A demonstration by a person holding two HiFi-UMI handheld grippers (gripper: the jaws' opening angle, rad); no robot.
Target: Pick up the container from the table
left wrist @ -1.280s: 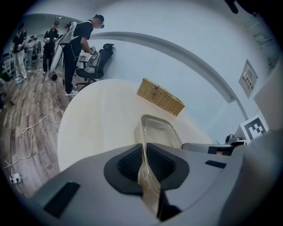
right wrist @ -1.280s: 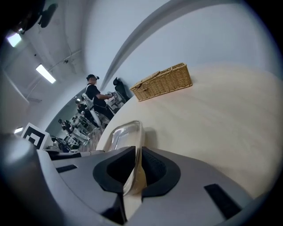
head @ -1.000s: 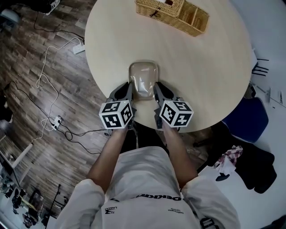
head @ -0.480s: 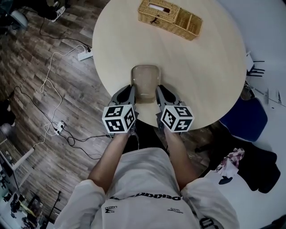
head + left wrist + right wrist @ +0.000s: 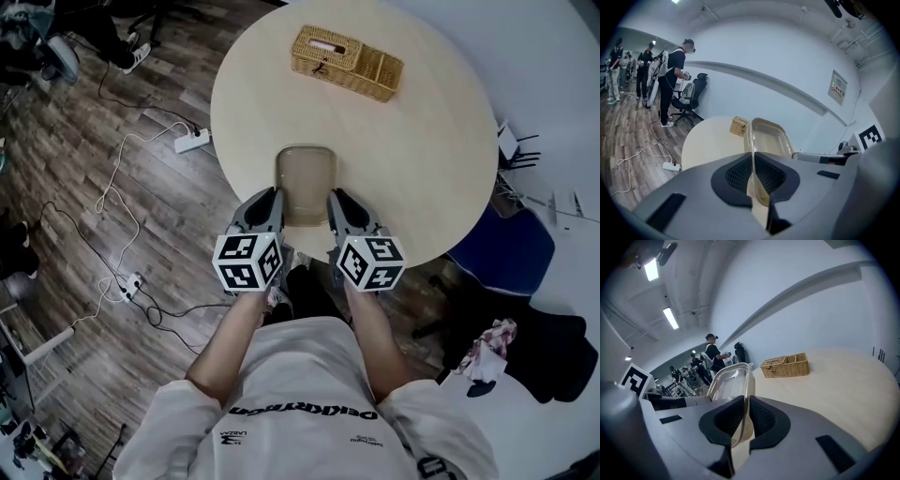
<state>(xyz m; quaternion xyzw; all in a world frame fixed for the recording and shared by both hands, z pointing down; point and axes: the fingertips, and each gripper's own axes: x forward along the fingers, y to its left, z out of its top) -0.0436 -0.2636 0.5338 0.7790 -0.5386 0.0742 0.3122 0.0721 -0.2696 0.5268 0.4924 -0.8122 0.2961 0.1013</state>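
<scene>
Over table (image 5: 422, 131): clear, rounded-rectangular container (image 5: 305, 176); left tool (image 5: 273, 195), right tool (image 5: 336, 196) pinching its rims.

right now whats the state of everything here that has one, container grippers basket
container: empty, no lid, held by both long rims, looks raised off the table
left gripper: shut on the container's left rim
right gripper: shut on the container's right rim
wicker basket: upright on the table's far side, apart from the container
</scene>
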